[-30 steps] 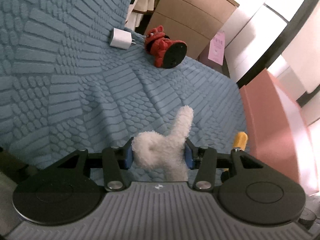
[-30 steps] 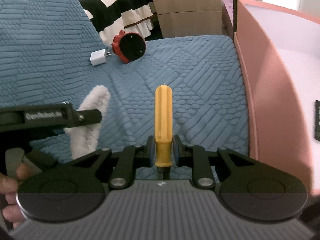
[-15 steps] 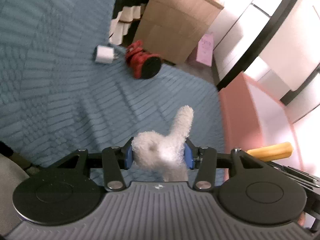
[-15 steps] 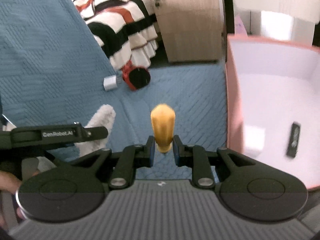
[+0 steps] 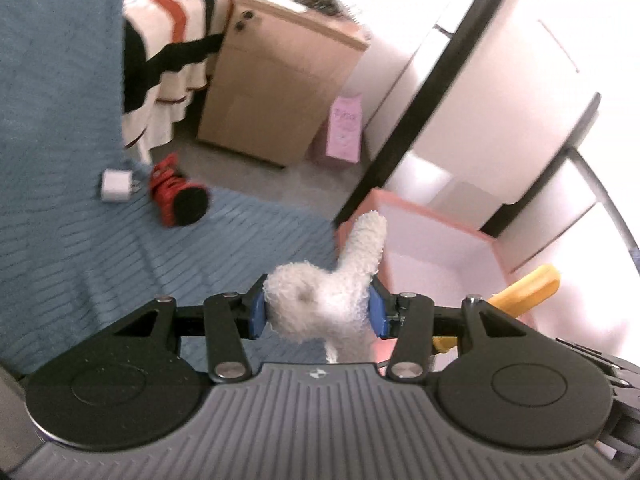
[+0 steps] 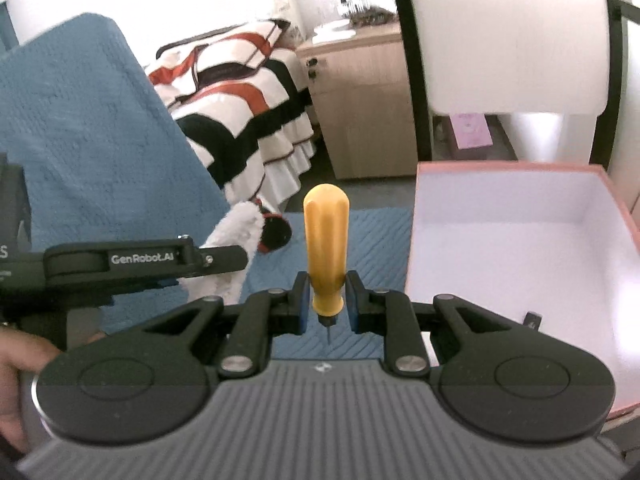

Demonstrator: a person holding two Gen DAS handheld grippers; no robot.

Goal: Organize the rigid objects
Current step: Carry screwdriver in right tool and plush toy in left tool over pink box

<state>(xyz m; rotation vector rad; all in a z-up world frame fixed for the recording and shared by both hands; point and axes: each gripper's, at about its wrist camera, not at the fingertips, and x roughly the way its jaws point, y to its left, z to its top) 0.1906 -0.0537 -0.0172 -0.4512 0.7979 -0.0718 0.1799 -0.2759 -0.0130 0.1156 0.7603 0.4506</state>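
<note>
My left gripper (image 5: pixel 318 312) is shut on a white fluffy plush toy (image 5: pixel 328 296), held in the air beside the near left corner of the pink box (image 5: pixel 432 220). My right gripper (image 6: pixel 326 304) is shut on a yellow-handled screwdriver (image 6: pixel 326 240), handle up, held above the blue bedspread (image 6: pixel 372 236) just left of the pink box (image 6: pixel 416 220). The screwdriver also shows in the left wrist view (image 5: pixel 528 286). The plush toy and left gripper show in the right wrist view (image 6: pixel 236 240).
A white charger plug (image 5: pixel 116 186) and a red toy with a black base (image 5: pixel 176 200) lie on the blue bedspread (image 5: pixel 60 220). A small black object (image 6: pixel 532 318) lies inside the pink box. A wooden cabinet (image 5: pixel 276 88) and striped bedding (image 6: pixel 240 92) stand behind.
Both grippers have lifted with their loads and moved toward the pink box. The bedspread dropped away and the box's inside came into view.
</note>
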